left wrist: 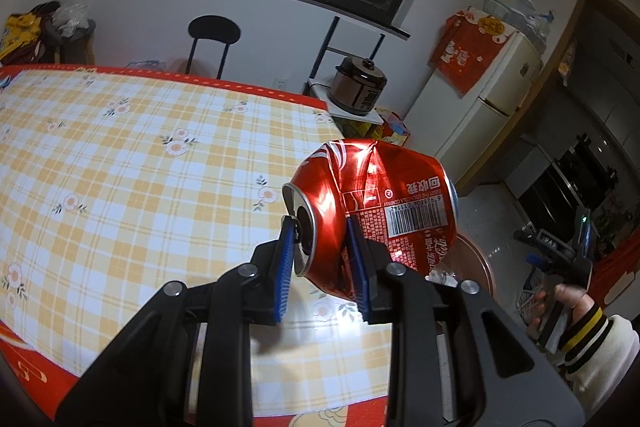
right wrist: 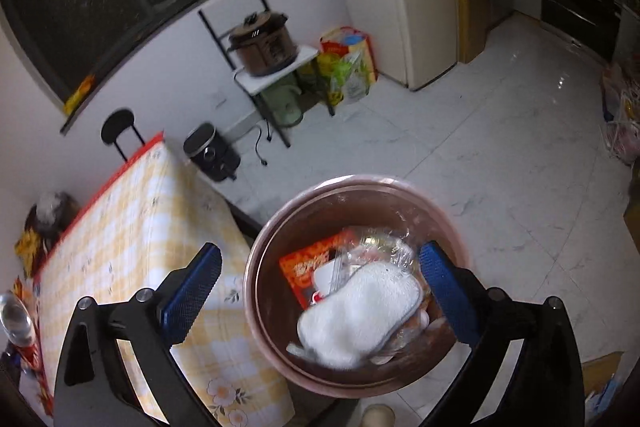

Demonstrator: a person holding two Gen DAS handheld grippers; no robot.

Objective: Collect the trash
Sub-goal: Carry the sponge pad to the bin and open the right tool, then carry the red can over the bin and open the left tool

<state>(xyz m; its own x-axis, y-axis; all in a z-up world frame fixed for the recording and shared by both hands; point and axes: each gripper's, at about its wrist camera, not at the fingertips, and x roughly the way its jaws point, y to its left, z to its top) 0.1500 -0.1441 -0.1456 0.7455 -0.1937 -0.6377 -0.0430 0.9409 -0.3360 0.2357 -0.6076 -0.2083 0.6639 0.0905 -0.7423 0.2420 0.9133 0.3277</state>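
My left gripper [left wrist: 318,227] is shut on a crushed red cola can [left wrist: 384,203], held by its top end above the right edge of the checked table [left wrist: 120,155]. The brown trash bin [left wrist: 486,269] shows just behind and below the can. In the right wrist view the trash bin [right wrist: 260,227] stands on the floor beside the table [right wrist: 132,227] and holds a white foam piece [right wrist: 360,311], a red packet [right wrist: 308,267] and clear plastic. My right gripper [right wrist: 320,267] is open and empty above the bin. It also shows in the left wrist view [left wrist: 560,247], in a hand.
A black stool [left wrist: 214,35] stands behind the table. A pressure cooker [right wrist: 264,43] sits on a small rack, with bags [right wrist: 348,67] and a fridge [right wrist: 420,7] beside it. A black appliance [right wrist: 210,151] stands on the tiled floor. A clear bottle [right wrist: 16,315] is at the table's near corner.
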